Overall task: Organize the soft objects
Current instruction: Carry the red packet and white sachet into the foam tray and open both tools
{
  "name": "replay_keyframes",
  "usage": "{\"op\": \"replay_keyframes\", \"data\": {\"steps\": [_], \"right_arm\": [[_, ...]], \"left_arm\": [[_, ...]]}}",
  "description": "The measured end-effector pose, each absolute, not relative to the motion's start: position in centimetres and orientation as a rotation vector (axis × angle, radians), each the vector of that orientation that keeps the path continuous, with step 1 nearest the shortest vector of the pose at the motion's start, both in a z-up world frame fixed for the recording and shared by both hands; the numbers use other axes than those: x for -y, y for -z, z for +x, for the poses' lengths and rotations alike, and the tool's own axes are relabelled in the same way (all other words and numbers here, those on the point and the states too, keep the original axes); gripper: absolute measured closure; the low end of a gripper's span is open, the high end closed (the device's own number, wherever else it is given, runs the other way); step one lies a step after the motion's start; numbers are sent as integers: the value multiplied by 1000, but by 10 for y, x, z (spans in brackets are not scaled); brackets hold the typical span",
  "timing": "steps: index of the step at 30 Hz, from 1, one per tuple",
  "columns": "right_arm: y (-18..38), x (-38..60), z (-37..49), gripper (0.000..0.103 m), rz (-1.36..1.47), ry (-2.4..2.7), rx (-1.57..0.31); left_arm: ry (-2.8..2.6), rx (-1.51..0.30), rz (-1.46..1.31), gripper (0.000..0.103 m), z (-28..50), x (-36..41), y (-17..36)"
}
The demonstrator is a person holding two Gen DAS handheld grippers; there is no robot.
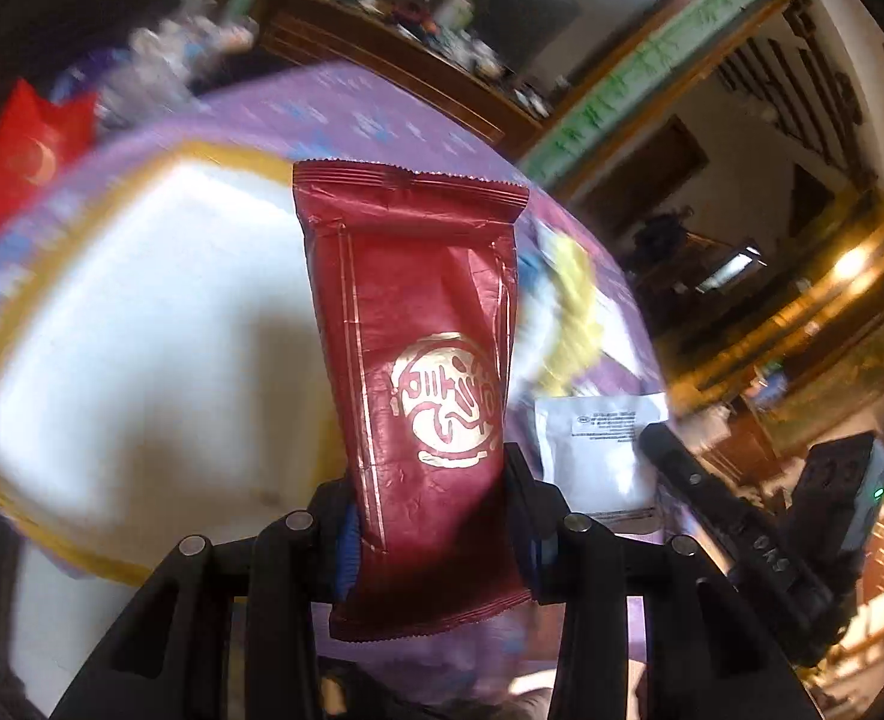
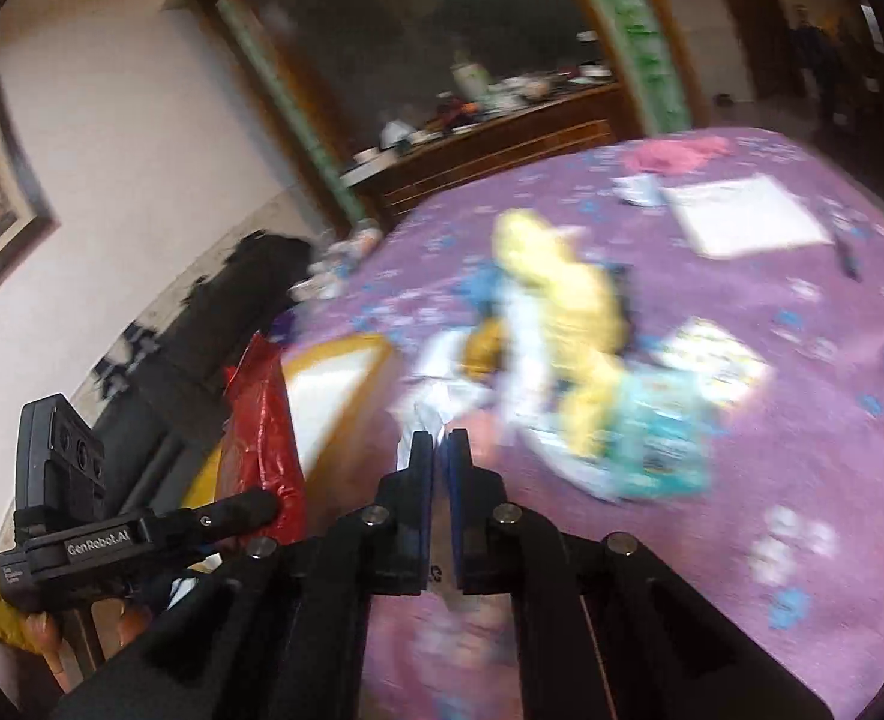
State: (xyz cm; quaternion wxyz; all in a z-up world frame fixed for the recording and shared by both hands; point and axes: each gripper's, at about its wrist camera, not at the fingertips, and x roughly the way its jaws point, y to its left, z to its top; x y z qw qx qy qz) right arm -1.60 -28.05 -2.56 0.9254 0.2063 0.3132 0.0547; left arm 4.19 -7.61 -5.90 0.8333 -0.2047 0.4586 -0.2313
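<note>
Two tongs: left (image 1: 435,516) pinching red packet (image 1: 417,324), right (image 2: 440,450) clenched on white sachet (image 2: 426,405).

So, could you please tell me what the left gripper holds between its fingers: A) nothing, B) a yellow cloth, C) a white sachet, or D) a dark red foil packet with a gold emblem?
D: the left gripper clamps the dark red foil packet.

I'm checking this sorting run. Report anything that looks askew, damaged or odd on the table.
The soft packets lie in a loose, overlapping heap on the purple tablecloth, not sorted. The red packet clamped in the left gripper is creased but looks unopened. The right gripper is shut on a thin white packet. No spill shows; blur hides fine detail.
</note>
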Motion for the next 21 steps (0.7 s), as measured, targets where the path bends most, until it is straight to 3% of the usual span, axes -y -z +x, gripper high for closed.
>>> {"op": "replay_keyframes", "data": {"steps": [10, 21], "right_arm": [[41, 151, 91, 98, 344, -266, -762], [91, 116, 112, 96, 202, -109, -845]], "left_arm": [[352, -994, -386, 61, 84, -21, 84], [325, -1089, -227, 60, 105, -10, 116]]}}
